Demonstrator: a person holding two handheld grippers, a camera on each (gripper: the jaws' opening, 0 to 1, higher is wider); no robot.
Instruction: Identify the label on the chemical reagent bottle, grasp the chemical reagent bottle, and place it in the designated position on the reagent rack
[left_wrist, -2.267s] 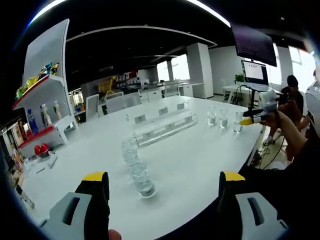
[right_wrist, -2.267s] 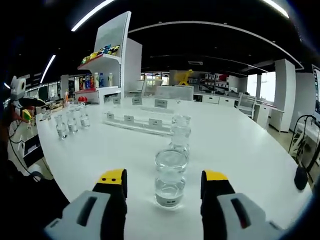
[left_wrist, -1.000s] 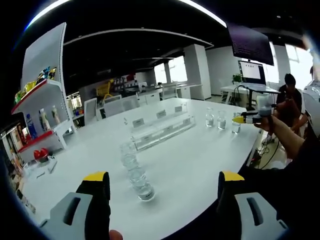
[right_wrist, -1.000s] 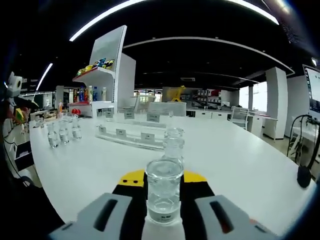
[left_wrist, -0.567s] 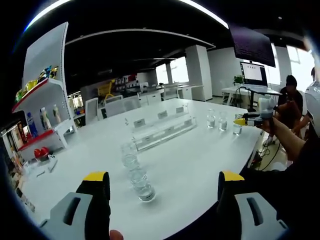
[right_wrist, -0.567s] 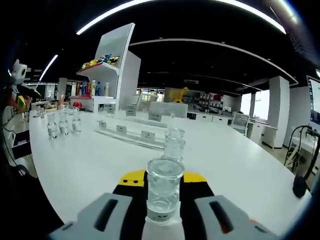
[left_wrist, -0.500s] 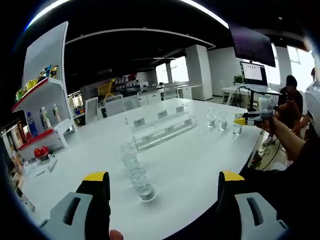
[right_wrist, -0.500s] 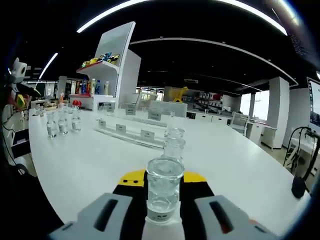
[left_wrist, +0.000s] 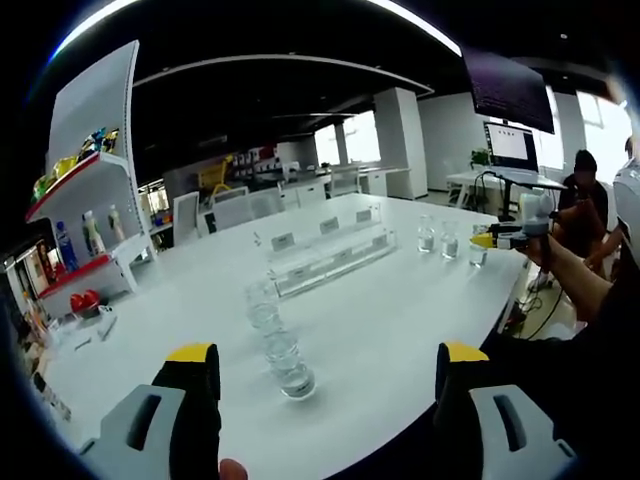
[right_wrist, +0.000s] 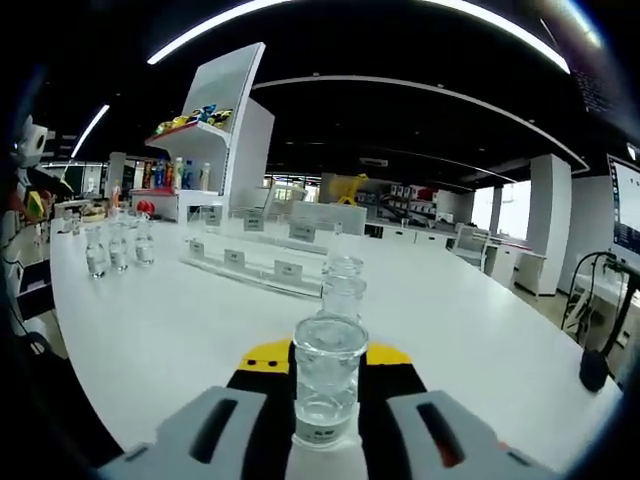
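Six clear bottles (right_wrist: 326, 385), one rack (right_wrist: 250, 263), two tongs (left_wrist: 318, 372).

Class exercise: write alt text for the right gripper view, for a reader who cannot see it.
The right gripper, yellow-tipped jaws shut, holds a clear glass reagent bottle upright, with a small label at its base. Two more clear bottles stand in line behind it on a white table. Further back lie a clear reagent rack with label tags and three small bottles at the left.

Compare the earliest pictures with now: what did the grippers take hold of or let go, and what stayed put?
The right gripper closed its jaws on the nearest reagent bottle, which had stood between them open. The left gripper stayed open, holding nothing. The other bottles and the reagent rack kept their places.
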